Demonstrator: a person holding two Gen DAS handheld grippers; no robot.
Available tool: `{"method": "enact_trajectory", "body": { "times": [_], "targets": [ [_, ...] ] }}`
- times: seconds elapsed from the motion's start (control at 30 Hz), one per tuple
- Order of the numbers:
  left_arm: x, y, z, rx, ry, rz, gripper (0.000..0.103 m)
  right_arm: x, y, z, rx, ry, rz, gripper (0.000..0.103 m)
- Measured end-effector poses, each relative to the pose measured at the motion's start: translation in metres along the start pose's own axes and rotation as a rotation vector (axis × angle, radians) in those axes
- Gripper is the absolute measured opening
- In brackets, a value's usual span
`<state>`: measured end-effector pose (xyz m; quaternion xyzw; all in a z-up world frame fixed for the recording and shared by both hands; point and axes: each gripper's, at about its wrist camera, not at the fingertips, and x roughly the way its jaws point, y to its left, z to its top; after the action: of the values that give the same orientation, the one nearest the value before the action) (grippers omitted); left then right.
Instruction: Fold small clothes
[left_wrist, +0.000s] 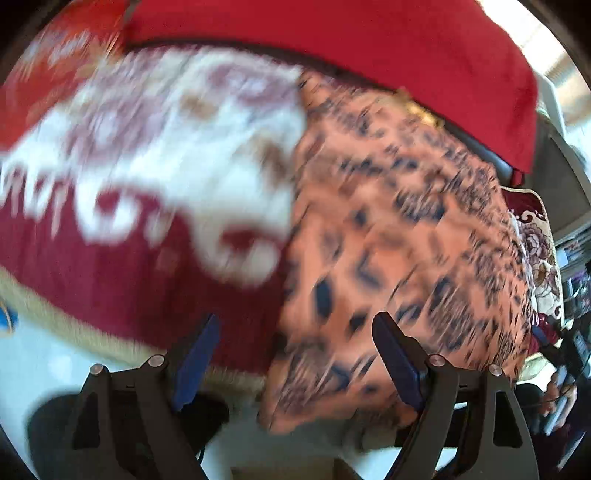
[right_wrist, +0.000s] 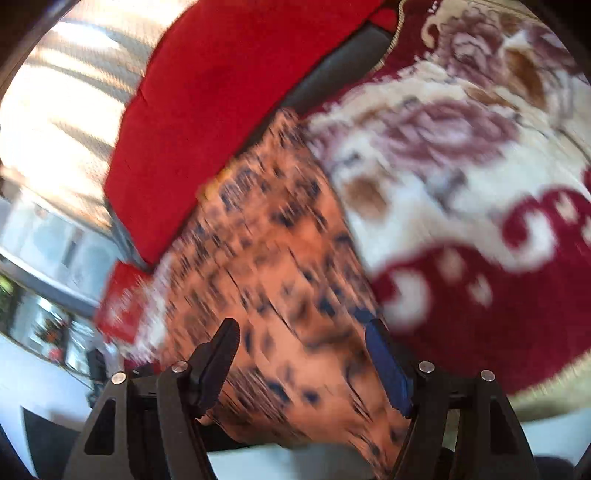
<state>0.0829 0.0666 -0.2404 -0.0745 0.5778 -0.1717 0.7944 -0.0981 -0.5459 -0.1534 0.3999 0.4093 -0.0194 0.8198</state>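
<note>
Now: one orange spotted cloth (left_wrist: 399, 229) | one red cushion (left_wrist: 332, 33) | two grippers, left gripper (left_wrist: 295, 354), right gripper (right_wrist: 303, 358), both agape

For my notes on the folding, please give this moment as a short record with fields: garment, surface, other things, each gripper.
garment: orange dark-spotted cloth, spread over the seat
surface: red and cream floral cover
behind: plain red cushion
left gripper: open, holding nothing
right gripper: open above the cloth, no grip visible
image quality: blurred
</note>
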Motion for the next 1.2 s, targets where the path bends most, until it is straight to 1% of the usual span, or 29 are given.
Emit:
{"method": "enact_trajectory", "body": {
  "times": [0.1,0.17,0.2,0.23,0.27,0.3,0.33,0.4,0.47,0.53,0.57,0.6,0.63,0.67,0.7,0.73,0.77,0.8,0.83,0.87,0.9,0.93,0.97,1.07,1.1,1.17,1.2],
  "targets": [
    [0.013,0.018,-0.022,-0.078,0.035,-0.022,0.085,0.002,-0.009,-0.014,-0.021,-0.011,-0.06,0.074],
    [0.017,0.023,-0.032,-0.098,0.026,-0.046,0.085,0.006,-0.014,-0.016,-0.023,-0.002,-0.104,0.074],
    [0.017,0.024,-0.035,-0.094,0.009,-0.044,0.082,0.005,-0.012,-0.016,-0.031,0.003,-0.114,0.074],
    [0.016,0.025,-0.037,-0.092,-0.001,-0.043,0.066,0.002,-0.013,-0.017,-0.043,-0.001,-0.123,0.074],
    [0.017,0.025,-0.039,-0.087,0.002,-0.051,0.053,0.0,-0.012,-0.016,-0.054,-0.008,-0.133,0.072],
    [0.019,0.025,-0.041,-0.08,0.019,-0.069,0.036,-0.004,-0.01,-0.017,-0.064,-0.02,-0.145,0.072],
    [0.02,0.025,-0.044,-0.074,0.033,-0.09,0.034,-0.006,-0.01,-0.017,-0.061,-0.031,-0.162,0.072],
    [0.018,0.023,-0.048,-0.065,0.021,-0.093,0.034,-0.01,-0.019,-0.018,-0.025,-0.029,-0.195,0.072],
    [0.017,0.025,-0.051,-0.066,0.013,-0.085,0.037,-0.005,-0.027,-0.019,0.006,0.002,-0.21,0.072],
    [0.021,0.028,-0.054,-0.095,0.03,-0.058,0.061,0.003,-0.031,-0.023,0.01,0.072,-0.234,0.072],
    [0.022,0.029,-0.057,-0.106,0.039,-0.053,0.066,0.008,-0.03,-0.027,0.005,0.104,-0.241,0.072],
    [0.024,0.03,-0.059,-0.113,0.05,-0.06,0.072,0.016,-0.029,-0.032,-0.005,0.155,-0.254,0.072],
    [0.03,0.027,-0.062,-0.112,0.081,-0.085,0.076,0.021,-0.028,-0.036,-0.012,0.186,-0.264,0.072],
    [0.036,0.025,-0.063,-0.104,0.114,-0.094,0.076,0.026,-0.027,-0.039,-0.016,0.205,-0.273,0.072],
    [0.042,0.021,-0.063,-0.095,0.143,-0.086,0.076,0.031,-0.026,-0.043,-0.022,0.219,-0.283,0.072],
    [0.049,0.016,-0.063,-0.085,0.155,-0.071,0.076,0.034,-0.027,-0.044,-0.026,0.223,-0.29,0.072],
    [0.053,0.012,-0.063,-0.078,0.152,-0.071,0.076,0.037,-0.028,-0.045,-0.025,0.228,-0.296,0.07],
    [0.056,0.008,-0.063,-0.067,0.147,-0.074,0.076,0.04,-0.03,-0.045,-0.02,0.236,-0.294,0.058],
    [0.06,0.003,-0.063,-0.048,0.147,-0.068,0.07,0.041,-0.032,-0.046,-0.011,0.249,-0.273,0.049],
    [0.062,-0.001,-0.064,-0.034,0.153,-0.06,0.059,0.041,-0.034,-0.045,-0.007,0.26,-0.258,0.037],
    [0.066,-0.006,-0.064,-0.019,0.17,-0.056,0.026,0.039,-0.032,-0.045,-0.028,0.267,-0.269,0.029],
    [0.062,-0.002,-0.069,-0.012,0.177,-0.058,0.012,0.037,-0.031,-0.045,-0.047,0.268,-0.282,0.027],
    [0.06,-0.003,-0.07,-0.009,0.17,-0.06,0.012,0.035,-0.03,-0.046,-0.064,0.267,-0.293,0.024],
    [0.056,0.003,-0.07,-0.035,0.163,-0.092,0.012,0.025,-0.033,-0.044,-0.056,0.245,-0.308,0.024],
    [0.057,0.006,-0.071,-0.05,0.165,-0.101,0.013,0.024,-0.034,-0.043,-0.044,0.255,-0.307,0.025],
    [0.061,0.019,-0.07,-0.081,0.186,-0.093,0.036,0.027,-0.052,-0.033,-0.005,0.281,-0.284,0.025],
    [0.064,0.023,-0.071,-0.103,0.207,-0.082,0.064,0.031,-0.056,-0.033,0.024,0.296,-0.267,0.025]
  ]
}}
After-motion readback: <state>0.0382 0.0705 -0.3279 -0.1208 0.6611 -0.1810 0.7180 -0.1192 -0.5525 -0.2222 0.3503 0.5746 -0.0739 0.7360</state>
